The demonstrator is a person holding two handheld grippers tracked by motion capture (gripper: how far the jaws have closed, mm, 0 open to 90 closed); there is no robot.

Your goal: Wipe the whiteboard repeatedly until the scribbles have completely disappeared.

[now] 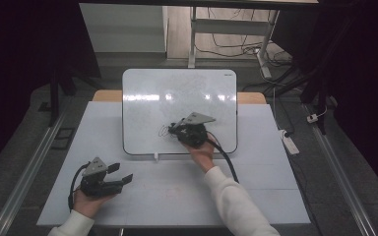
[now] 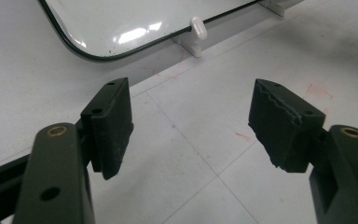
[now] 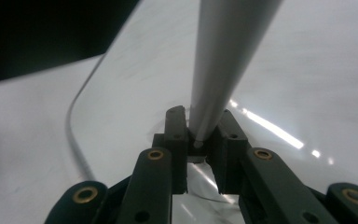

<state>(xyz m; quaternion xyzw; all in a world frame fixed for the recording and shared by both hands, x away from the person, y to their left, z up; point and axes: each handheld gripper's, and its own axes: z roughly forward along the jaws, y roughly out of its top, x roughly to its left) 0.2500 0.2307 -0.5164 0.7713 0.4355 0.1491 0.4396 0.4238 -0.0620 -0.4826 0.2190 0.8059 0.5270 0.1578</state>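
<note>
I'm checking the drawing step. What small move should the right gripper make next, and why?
Probably keep the pen tip on the whiteboard and extend the stroke: the right gripper is shut on the pen beside a small unfinished scribble.

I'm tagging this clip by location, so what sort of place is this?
Probably a lab or workshop set up for recording. A whiteboard lies on a white-covered table, metal rails run along the floor beside it, and loose cables trail under a desk frame behind.
</note>
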